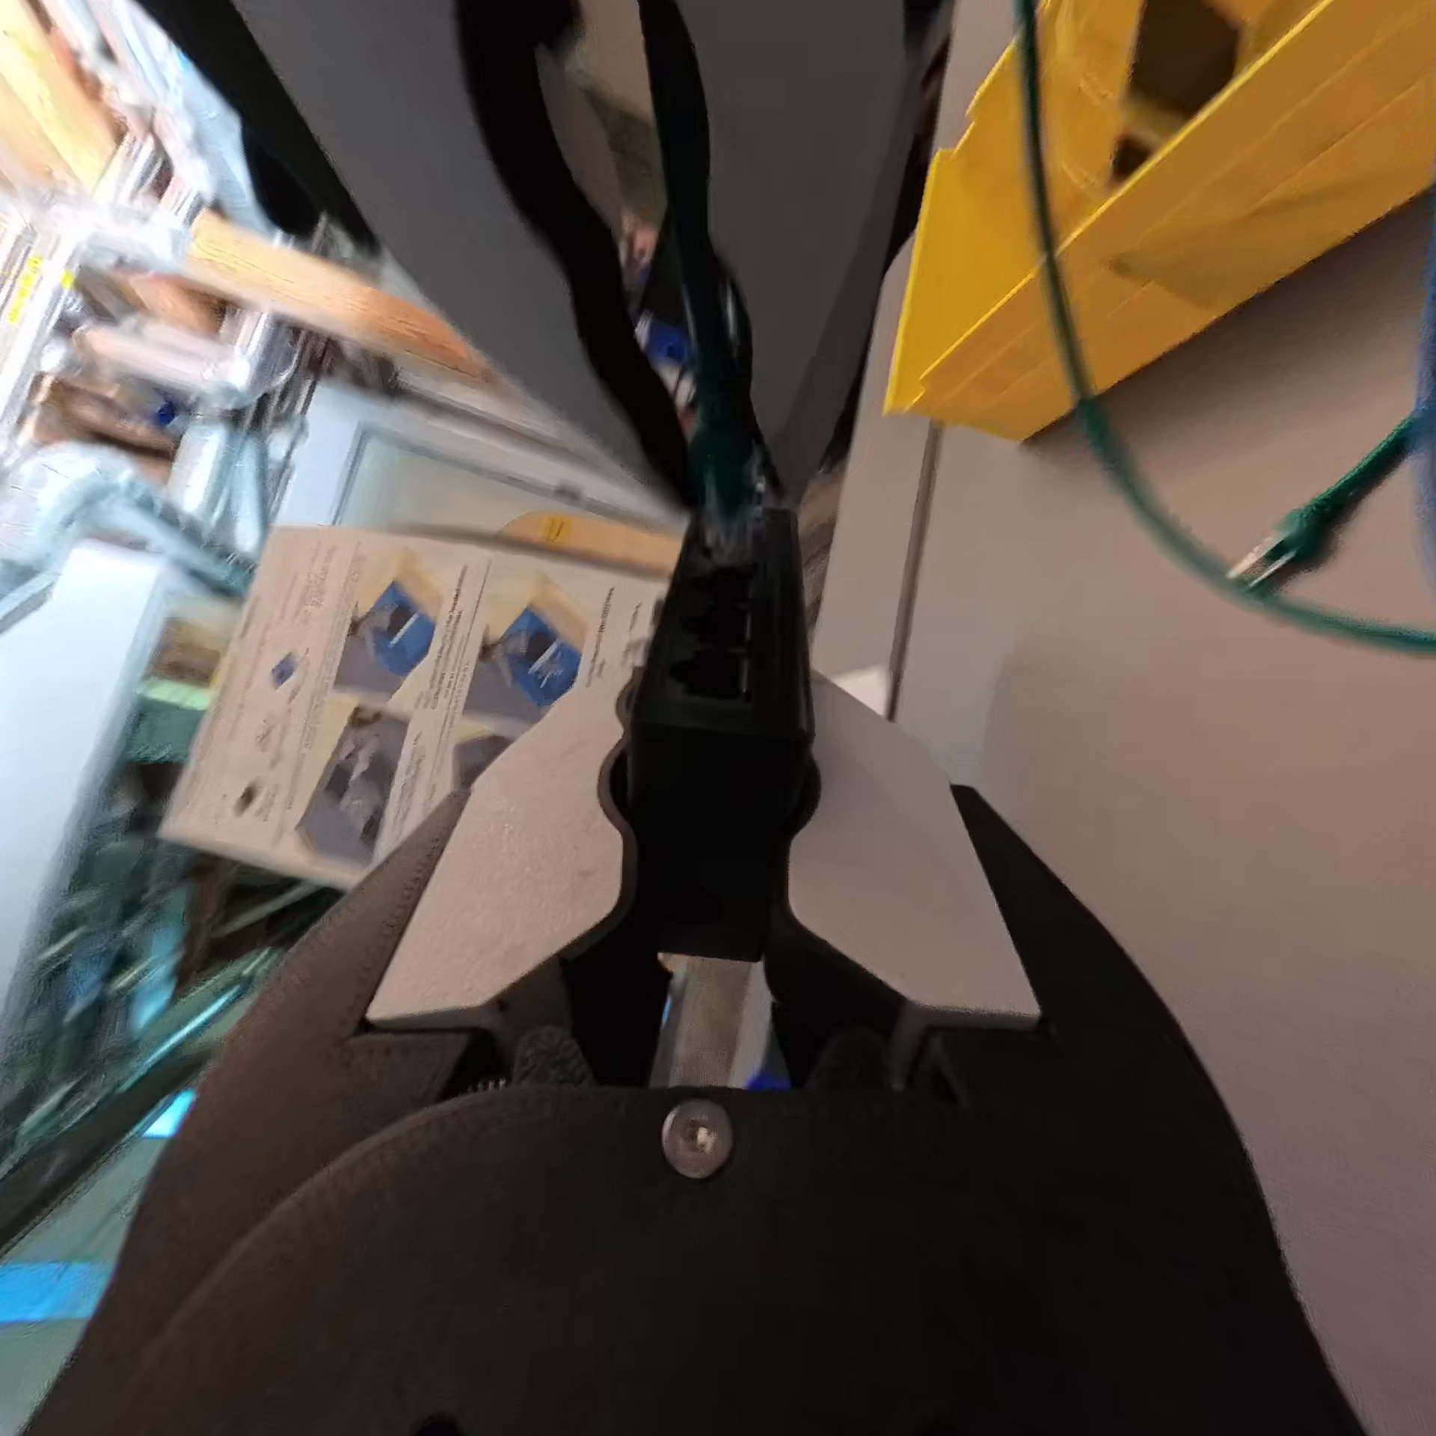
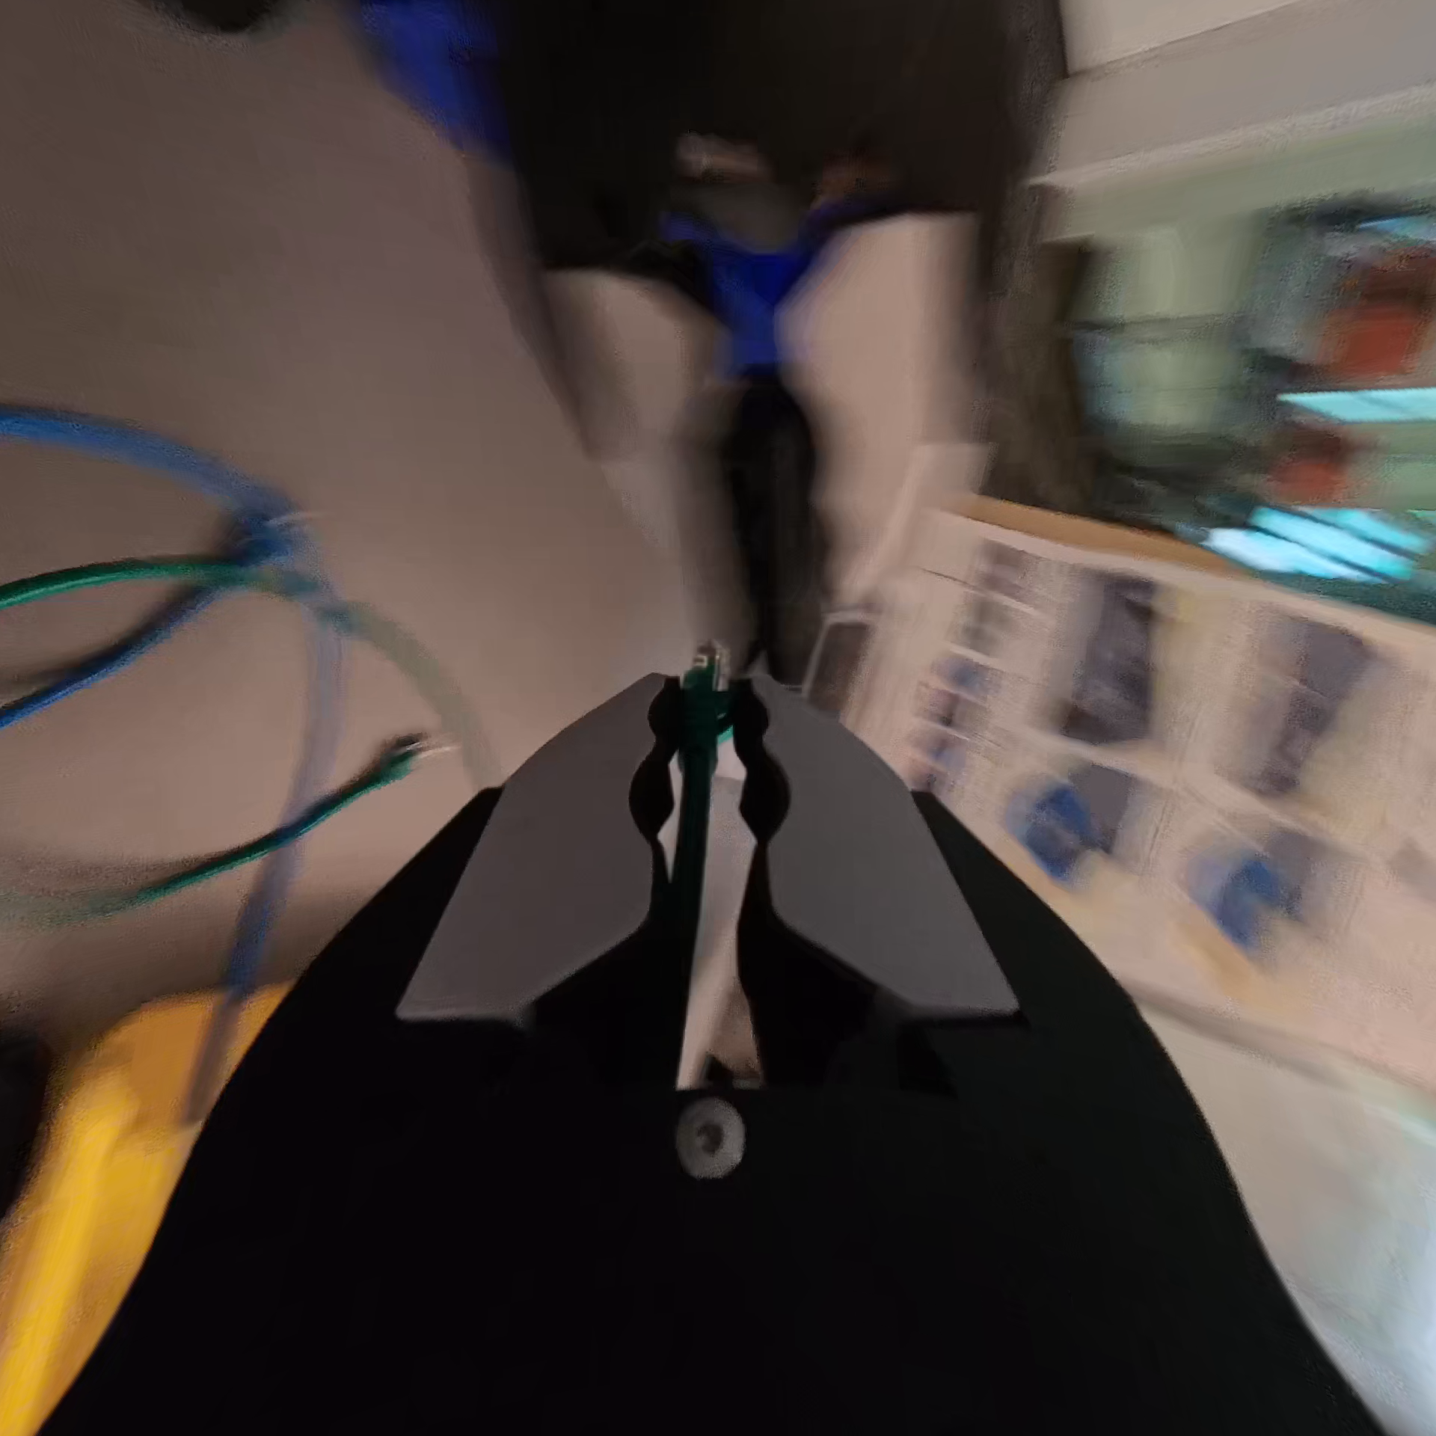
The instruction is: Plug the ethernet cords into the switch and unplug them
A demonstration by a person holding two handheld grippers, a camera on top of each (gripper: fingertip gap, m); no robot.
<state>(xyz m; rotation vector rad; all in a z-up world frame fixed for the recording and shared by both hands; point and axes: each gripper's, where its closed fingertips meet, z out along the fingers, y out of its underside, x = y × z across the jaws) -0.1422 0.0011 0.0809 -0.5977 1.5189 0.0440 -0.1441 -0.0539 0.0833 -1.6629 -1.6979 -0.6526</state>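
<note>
Switch (image 1: pixel 719 746) pinched in left gripper (image 1: pixel 719 777), green cord plug (image 2: pixel 703 699) pinched in right gripper (image 2: pixel 703 719), both above grey table (image 1: pixel 1165 855).

black switch (image 1: pixel 719 699) held upright, green cord (image 2: pixel 699 746) clamped

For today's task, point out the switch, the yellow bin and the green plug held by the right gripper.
switch (image 1: pixel 719 699): left wrist view, port face.
yellow bin (image 1: pixel 1150 256): left wrist view, side wall.
green plug (image 2: pixel 705 674): right wrist view, boot behind the clear tip.

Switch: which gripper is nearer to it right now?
Left. The left gripper is shut on the switch, its fingers clamping the black body. The right gripper is shut on a green cord's plug, apart from the switch.
</note>
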